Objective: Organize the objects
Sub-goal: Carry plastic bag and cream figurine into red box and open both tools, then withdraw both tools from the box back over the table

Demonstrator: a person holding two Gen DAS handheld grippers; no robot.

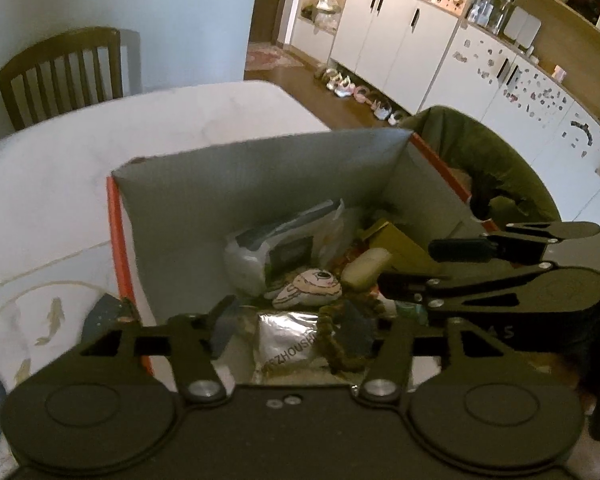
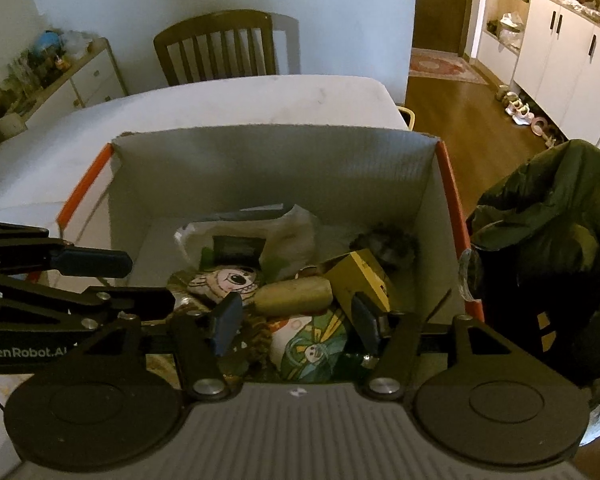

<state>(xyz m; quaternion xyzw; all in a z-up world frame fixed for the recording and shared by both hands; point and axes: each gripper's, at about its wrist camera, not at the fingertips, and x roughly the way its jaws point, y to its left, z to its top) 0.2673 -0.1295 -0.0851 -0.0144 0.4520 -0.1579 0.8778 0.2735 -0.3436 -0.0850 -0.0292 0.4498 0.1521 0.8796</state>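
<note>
Both grippers, left (image 1: 296,320) and right (image 2: 294,320), hang spread over the full box (image 2: 276,160) on a white table (image 2: 220,100); a chair (image 2: 216,52) stands behind.

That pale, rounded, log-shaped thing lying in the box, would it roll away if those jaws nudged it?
The log-shaped thing looks rounded along its length, so it would probably roll sideways. It seems hemmed in by the yellow carton and the cartoon-eyed pouch, so likely not far. Its smooth, stiff-looking surface might slip in a loose pinch.

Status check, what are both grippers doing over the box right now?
Left gripper open, right gripper open, both empty over cardboard box. Box holds yellow carton, cartoon pouch. Nothing blocking.
</note>
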